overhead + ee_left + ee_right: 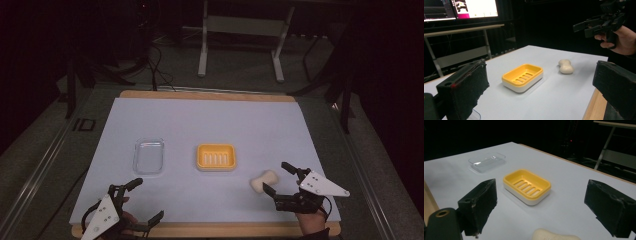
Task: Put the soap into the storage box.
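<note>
A white mat covers the wooden table, a strip of bare wood showing along the far and near edges. At the near left corner, the left gripper hovers with its jaws spread wide and empty, one jaw over the mat, the other reaching past the near edge above the wood strip. At the near right, the right gripper is likewise released, jaws wide apart and holding nothing, its grey plate extending toward the mat's right edge.

A cream-coloured bar of soap lies on the mat just beside the right gripper's nearer jaw, apart from it; in the right gripper view the soap sits low between the two black jaws. Just beyond it, a yellow soap dish with a white base stands near the mat's middle, its slotted tray empty. Ahead of the left gripper's jaws lies a clear plastic lid, flat on the mat with nothing in it, well apart from the dish. Open mat stretches from both containers to the far edge. Beyond the table, a white-legged stand rises from the dark floor.
</note>
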A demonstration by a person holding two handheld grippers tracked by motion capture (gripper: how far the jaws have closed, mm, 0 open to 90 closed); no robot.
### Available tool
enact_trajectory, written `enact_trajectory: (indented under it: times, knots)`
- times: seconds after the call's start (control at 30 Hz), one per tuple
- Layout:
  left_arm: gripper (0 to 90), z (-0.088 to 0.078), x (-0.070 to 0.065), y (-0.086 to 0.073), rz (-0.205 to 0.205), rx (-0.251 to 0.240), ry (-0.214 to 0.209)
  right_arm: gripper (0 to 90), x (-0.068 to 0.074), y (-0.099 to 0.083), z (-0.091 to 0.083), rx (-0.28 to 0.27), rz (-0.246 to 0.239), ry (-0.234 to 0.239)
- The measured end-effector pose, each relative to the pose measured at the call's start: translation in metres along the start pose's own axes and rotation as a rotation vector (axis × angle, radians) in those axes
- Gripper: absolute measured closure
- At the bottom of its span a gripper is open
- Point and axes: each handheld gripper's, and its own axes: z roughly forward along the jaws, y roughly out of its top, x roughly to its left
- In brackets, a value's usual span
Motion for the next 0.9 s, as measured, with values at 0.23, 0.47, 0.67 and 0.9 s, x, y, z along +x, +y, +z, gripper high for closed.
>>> enact_trajectory:
  times: [0.23,0.47,0.67,0.9]
  knots:
    - [0.1,0.0,0.0,-0.001,-0.001,0.023,0.019,10.8,0.002,0.0,0.004,0.004,-0.013,0.029]
    - [0.1,-0.001,-0.001,-0.001,-0.013,0.041,0.021,12.2,0.003,0.003,0.005,-0.008,-0.012,0.036]
    - [0.1,-0.003,0.001,-0.002,-0.028,0.036,0.02,12.7,0.0,0.012,0.006,0.017,-0.021,0.07]
    - [0.1,-0.004,0.001,-0.002,-0.026,0.038,0.024,10.8,-0.01,0.018,0.006,0.063,-0.003,0.15]
